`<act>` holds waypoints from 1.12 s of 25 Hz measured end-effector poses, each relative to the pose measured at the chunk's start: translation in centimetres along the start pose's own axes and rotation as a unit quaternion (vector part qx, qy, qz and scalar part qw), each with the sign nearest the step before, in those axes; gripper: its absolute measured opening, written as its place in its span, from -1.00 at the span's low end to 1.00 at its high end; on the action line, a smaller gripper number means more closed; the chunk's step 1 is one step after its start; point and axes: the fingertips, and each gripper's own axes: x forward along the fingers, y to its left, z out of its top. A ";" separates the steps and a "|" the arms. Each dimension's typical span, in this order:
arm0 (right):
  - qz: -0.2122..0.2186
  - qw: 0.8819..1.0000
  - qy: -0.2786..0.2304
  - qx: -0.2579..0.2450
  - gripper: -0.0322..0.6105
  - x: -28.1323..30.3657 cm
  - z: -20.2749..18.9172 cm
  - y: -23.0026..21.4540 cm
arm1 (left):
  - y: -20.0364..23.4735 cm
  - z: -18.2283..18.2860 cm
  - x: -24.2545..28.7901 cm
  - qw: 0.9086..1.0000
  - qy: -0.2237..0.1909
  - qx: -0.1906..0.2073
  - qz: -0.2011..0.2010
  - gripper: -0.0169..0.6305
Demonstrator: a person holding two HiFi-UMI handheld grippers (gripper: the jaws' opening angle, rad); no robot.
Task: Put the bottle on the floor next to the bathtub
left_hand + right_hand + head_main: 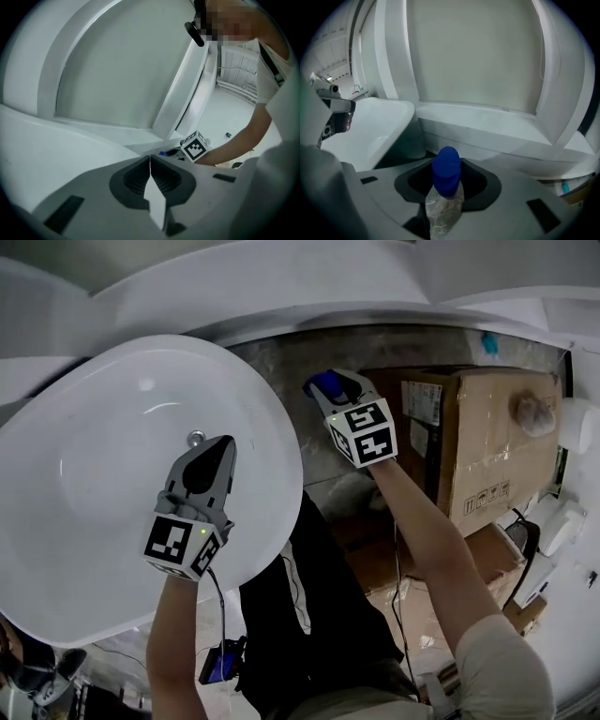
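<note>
Right gripper view shows your right gripper (448, 180) pinching the bottle (443, 206), jaws part way apart round its clear body. The bottle's long line runs along the jaws, with the blue cap at the far end, pointing at the bathtub (487, 123) wall ahead. In the head view it hangs over the grey floor (286, 381) between tub and box (487, 437). Your left gripper (150, 176), pressed together and empty, is over the white basin (94, 474). So the right hand is nearer. I think the bottle's base must turn down first.
</note>
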 end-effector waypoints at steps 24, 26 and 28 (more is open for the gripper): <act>0.002 0.995 0.088 0.045 -0.40 19.2 -22.7 -0.6 | 8.4 -16.6 5.4 0.996 0.076 -0.007 0.039 -0.77; 0.006 0.995 0.092 0.040 -0.40 19.6 -23.7 -0.1 | 8.5 -17.2 5.5 0.996 0.079 -0.006 0.043 -0.77; 0.008 0.995 0.097 0.033 -0.40 20.0 -24.6 0.1 | 8.4 -17.7 5.8 0.996 0.078 -0.008 0.044 -0.77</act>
